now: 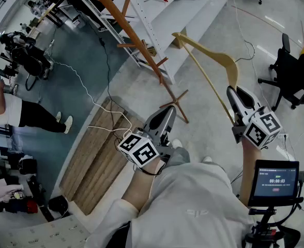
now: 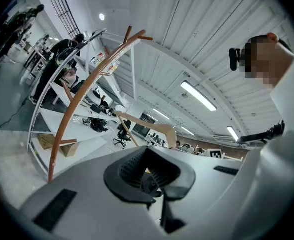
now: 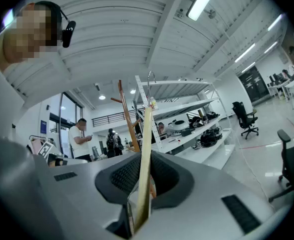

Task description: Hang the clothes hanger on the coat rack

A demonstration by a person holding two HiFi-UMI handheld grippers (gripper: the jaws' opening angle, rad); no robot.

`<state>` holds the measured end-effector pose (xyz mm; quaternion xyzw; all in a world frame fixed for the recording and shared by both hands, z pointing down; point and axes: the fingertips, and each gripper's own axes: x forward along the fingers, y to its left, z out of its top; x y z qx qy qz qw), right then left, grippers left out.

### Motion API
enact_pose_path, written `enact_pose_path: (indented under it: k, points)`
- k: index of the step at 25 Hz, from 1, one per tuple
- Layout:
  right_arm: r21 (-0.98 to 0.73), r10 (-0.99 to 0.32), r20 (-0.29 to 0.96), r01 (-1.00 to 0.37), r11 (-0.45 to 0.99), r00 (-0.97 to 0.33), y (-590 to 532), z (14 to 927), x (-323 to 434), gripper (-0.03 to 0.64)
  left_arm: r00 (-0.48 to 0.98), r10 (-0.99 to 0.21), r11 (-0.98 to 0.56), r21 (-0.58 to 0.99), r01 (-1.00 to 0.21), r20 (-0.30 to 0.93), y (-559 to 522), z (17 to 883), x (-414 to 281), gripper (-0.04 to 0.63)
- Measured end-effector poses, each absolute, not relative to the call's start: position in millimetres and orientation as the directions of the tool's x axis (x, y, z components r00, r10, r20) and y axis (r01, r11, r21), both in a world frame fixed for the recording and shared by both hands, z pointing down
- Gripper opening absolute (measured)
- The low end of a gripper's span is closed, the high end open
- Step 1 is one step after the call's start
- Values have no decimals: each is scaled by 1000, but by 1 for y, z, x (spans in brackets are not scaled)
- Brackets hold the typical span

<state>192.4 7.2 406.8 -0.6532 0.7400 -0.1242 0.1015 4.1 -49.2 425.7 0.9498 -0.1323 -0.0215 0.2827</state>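
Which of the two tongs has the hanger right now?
The right tongs: their jaws are clamped on one end of the wooden clothes hanger. The left tongs are shut with nothing between them.

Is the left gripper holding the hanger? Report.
No, the left gripper is shut on nothing; the wooden hanger is clamped in the right gripper.
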Motion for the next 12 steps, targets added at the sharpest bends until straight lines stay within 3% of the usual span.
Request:
enact_pose_path:
  k: [12]
  points:
    - [-187, -998, 66, -982, -2, -10, -124, 378, 185, 63, 985, -170, -891, 425, -161, 16, -175, 390, 14, 5]
